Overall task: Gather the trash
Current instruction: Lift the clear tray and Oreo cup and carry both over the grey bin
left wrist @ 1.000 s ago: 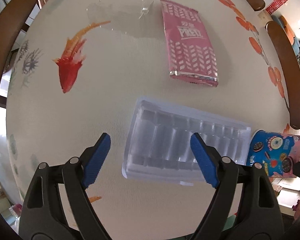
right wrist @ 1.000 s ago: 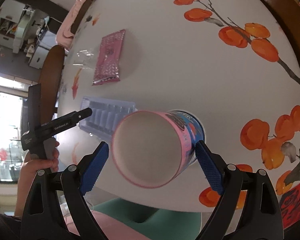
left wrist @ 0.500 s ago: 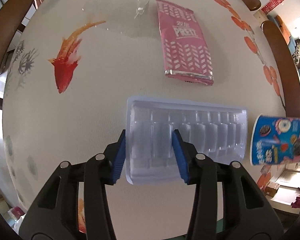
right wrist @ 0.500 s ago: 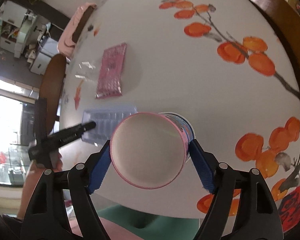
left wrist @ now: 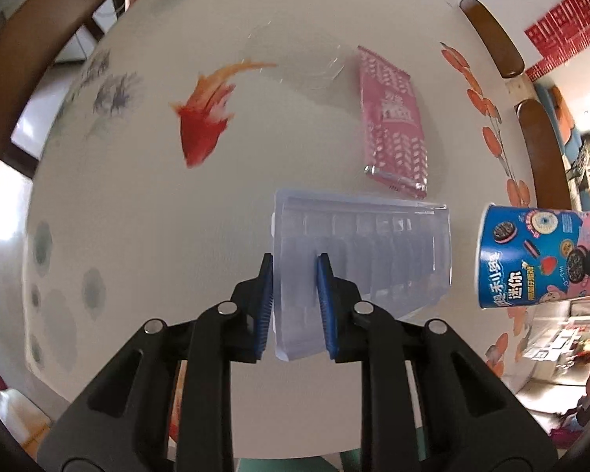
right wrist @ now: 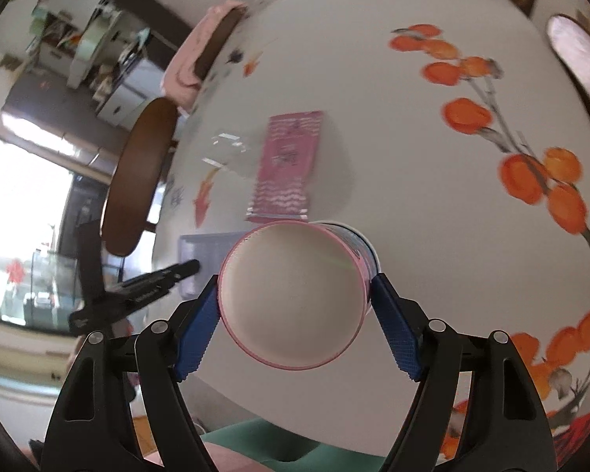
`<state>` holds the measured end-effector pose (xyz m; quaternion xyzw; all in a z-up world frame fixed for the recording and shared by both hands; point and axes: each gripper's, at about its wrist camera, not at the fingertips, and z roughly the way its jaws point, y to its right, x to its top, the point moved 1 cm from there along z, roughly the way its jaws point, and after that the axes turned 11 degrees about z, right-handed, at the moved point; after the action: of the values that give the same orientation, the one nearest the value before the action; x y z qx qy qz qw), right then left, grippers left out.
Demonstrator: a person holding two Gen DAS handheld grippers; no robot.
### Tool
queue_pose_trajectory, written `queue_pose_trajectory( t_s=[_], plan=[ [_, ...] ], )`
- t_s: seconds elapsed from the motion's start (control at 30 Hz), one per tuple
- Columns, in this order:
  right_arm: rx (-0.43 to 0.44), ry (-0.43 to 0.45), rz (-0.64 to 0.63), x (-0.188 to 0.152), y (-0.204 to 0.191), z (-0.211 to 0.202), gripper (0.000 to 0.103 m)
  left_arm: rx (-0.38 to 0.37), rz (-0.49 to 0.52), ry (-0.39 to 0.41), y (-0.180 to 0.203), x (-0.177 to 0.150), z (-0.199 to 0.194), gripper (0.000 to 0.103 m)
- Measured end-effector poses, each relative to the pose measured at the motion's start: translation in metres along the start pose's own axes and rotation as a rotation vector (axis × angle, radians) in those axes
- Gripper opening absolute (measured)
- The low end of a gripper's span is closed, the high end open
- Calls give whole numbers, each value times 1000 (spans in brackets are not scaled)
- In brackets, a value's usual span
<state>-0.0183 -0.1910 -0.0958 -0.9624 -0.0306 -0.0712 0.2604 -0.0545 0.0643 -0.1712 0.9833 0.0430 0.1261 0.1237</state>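
Note:
My left gripper (left wrist: 295,303) is shut on one end of a clear plastic biscuit tray (left wrist: 373,259) and holds it lifted above the white table (left wrist: 137,216). My right gripper (right wrist: 295,303) is shut on a blue and pink paper snack cup (right wrist: 295,291), held on its side with the open mouth toward the camera. The cup also shows at the right of the left wrist view (left wrist: 531,255). A pink snack wrapper (left wrist: 393,126) lies flat on the table beyond the tray. A clear plastic film (left wrist: 295,59) lies beside it, to the left.
The round table is painted with a red fish (left wrist: 204,118) and orange fruit branches (right wrist: 531,165). Brown wooden chair backs (left wrist: 546,149) ring the table edge. A pink cloth (right wrist: 192,67) hangs over one far chair.
My left gripper closed on the clear tray and lifted it off the table. My right gripper closed on the cup and raised it.

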Motion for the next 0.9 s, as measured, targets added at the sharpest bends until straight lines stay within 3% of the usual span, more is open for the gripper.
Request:
queue_pose_trajectory(
  t_s=[0.2,0.3,0.53,0.73,0.9],
  plan=[
    [45,-22,-81,6,-34,6,75,0,-85,104,-17,-15,-39,19],
    [70,-41,-116,10,-53,14,75,11,-140,165,-33,-22,-68,9],
    [138,-123,-279,6,-129,46,75,79,-280,247,-81,-65,-116,9],
    [162,-172,-375,-4,-172,66,75,66,-371,230,-102,-98,-103,10],
    [149,-178,-360,-2,-161,67,75,26,-364,188,-86,-91,-71,10]
  ],
)
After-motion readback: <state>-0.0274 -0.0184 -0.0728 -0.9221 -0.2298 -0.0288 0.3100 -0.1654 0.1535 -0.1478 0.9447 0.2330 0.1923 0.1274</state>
